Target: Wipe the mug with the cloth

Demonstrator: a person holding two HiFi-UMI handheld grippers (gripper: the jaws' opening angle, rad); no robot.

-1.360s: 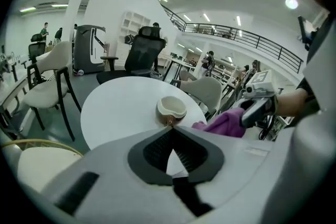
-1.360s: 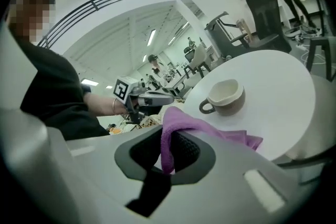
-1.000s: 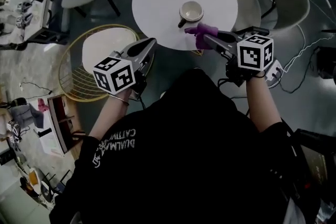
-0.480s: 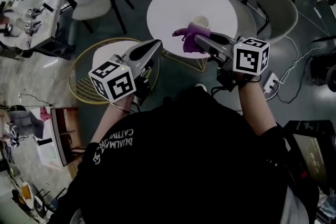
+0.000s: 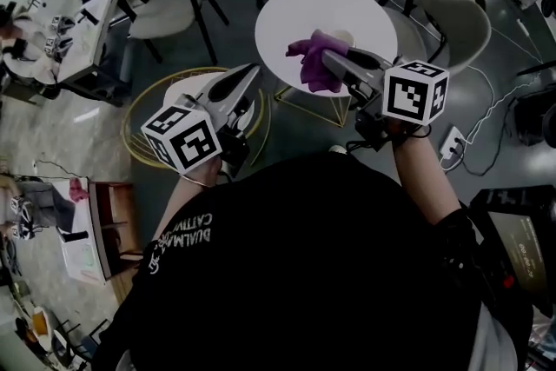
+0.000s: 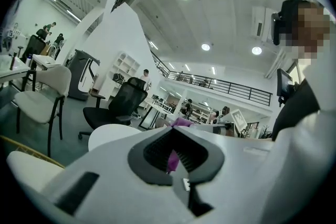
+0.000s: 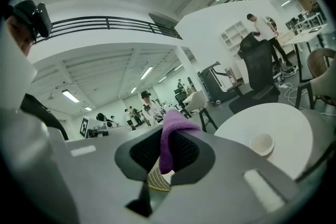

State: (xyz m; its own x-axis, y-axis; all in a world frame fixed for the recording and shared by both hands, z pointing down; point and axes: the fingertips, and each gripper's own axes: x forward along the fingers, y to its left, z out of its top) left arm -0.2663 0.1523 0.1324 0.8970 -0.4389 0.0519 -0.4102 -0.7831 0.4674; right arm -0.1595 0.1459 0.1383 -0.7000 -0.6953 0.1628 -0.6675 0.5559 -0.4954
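A person's right hand-held gripper (image 5: 328, 58) clamps a bunched purple cloth (image 5: 313, 71), jaws pinched on the fabric, above the near edge of a round white surface (image 5: 287, 9). The mug (image 5: 342, 36) stands upright on the surface beyond the cloth (which partly hides it in the head view). The left hand-held gripper (image 5: 252, 70), jaws together and empty, hangs off to the near left, over a gold wire-framed side table (image 5: 143, 113).

1. A bunched purple cloth (image 5: 314, 61) hangs pinched between the jaws of the right gripper (image 5: 331, 62), raised over the near edge of the round white table (image 5: 287, 22).
2. A pale mug (image 7: 261, 144) stands upright on that table, apart from the cloth.
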